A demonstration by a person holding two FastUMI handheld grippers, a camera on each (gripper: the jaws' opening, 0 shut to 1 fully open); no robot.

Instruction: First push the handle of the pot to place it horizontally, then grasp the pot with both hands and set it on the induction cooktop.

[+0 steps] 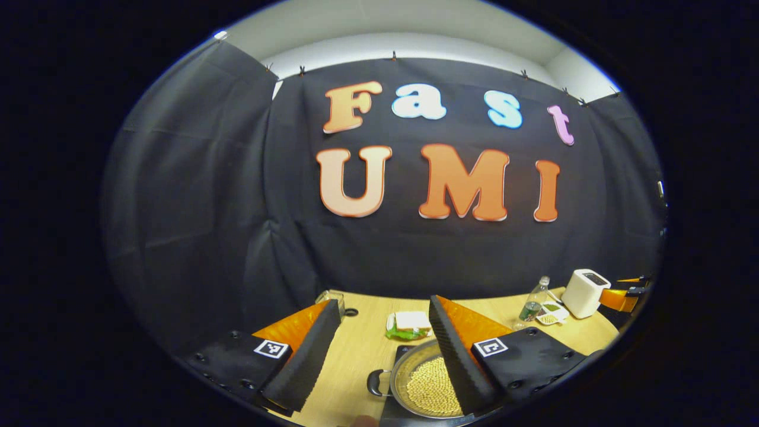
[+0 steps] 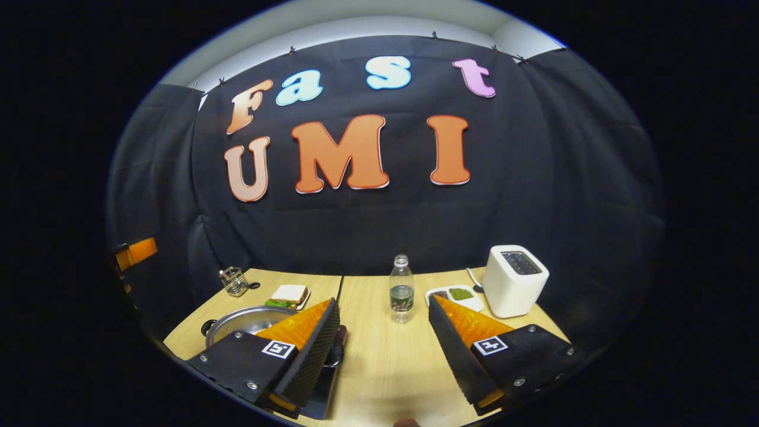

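Pot (image 1: 424, 385) of pale beans sits on the dark cooktop (image 1: 394, 409), its side handle (image 1: 376, 382) pointing left across the table (image 1: 362, 350).

Left gripper (image 1: 379, 356) hangs above it, jaws wide, holding nothing (right gripper (image 2: 382, 350) likewise, beside the pot's rim).
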